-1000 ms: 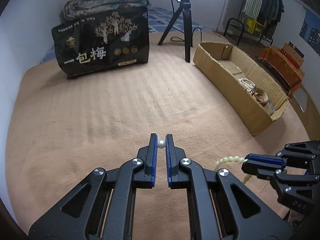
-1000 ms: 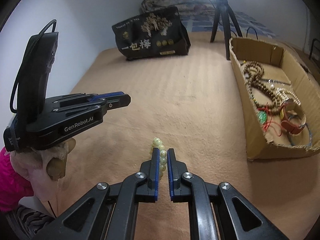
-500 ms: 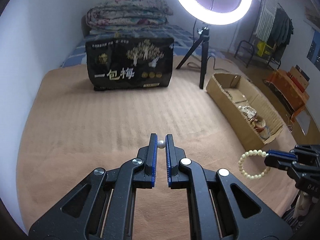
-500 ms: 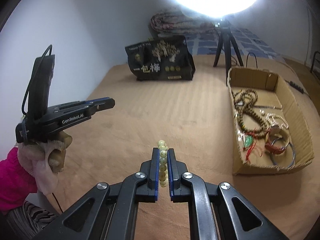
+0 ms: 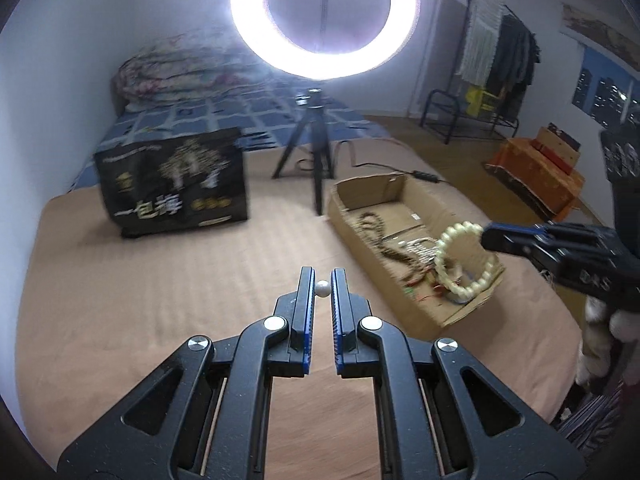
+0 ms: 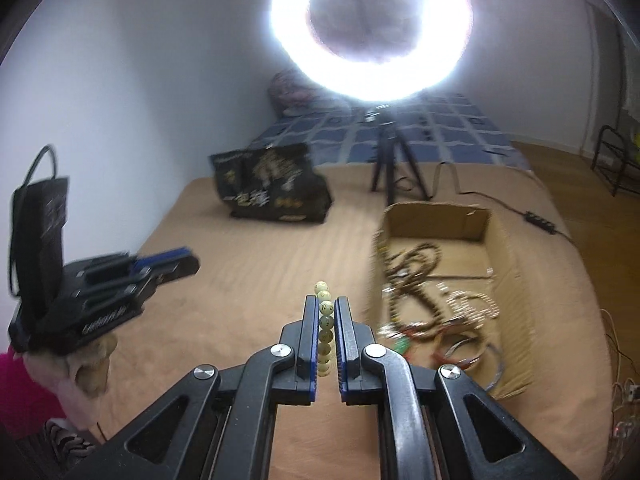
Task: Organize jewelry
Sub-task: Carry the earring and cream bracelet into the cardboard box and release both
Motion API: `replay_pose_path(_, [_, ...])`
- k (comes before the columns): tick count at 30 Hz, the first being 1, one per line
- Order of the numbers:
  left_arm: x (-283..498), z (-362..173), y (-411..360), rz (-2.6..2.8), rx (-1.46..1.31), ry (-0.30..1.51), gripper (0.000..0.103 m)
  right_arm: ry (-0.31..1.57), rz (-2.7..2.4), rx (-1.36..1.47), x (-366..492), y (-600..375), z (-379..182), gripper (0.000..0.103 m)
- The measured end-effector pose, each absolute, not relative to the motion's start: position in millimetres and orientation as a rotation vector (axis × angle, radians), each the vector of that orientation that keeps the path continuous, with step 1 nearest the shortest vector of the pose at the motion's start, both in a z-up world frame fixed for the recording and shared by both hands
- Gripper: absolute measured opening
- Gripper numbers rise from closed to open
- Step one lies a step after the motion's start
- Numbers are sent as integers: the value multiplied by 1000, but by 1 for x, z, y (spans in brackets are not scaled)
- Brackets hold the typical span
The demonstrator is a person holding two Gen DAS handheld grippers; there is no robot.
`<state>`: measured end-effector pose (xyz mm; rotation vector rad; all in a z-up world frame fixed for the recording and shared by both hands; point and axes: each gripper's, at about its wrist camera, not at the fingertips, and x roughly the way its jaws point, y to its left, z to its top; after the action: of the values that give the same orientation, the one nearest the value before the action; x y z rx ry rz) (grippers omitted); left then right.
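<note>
**A:** What sits at the far left?

**B:** In the left wrist view, a glossy black bag (image 5: 172,184) with gold tree artwork and pale lettering stands upright near the back left corner of the bed (image 5: 160,280), which is covered in a tan, finely ribbed cloth. Behind it lies a folded floral quilt (image 5: 180,68).

**A:** And the left gripper?

**B:** The left gripper (image 5: 322,280) is black with blue pads. Its jaws stand narrow, pinching one small, round white pearl bead (image 5: 322,289) at the very tips, above the middle of the bed.

**A:** What is beyond it?

**B:** A glowing ring light (image 5: 324,16) on a black tripod (image 5: 312,148) by the back edge.

**A:** Where does the jewelry go?

**B:** To the right lies a long, shallow cardboard box (image 5: 460,312), its long axis running from the back edge toward the front right. Inside are tangled brown bead strands (image 6: 416,280), a pale beaded piece and red and silver rings, blurred.

**A:** And the bracelet?

**B:** The right gripper (image 6: 326,306) clamps a bracelet (image 5: 464,258) of smooth, pale yellow-green round beads. From the left wrist view the loop faces the camera, hanging in the air over the box's near end. From the right wrist view it is edge-on, a bead column running along the narrow jaws.
</note>
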<state>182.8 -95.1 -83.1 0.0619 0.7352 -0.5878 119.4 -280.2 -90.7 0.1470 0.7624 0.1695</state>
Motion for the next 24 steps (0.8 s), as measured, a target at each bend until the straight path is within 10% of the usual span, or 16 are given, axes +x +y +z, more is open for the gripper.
replay_pose_path(24, [188, -102, -208, -644, 62, 777, 6, 793, 10, 127, 186, -374, -118, 5])
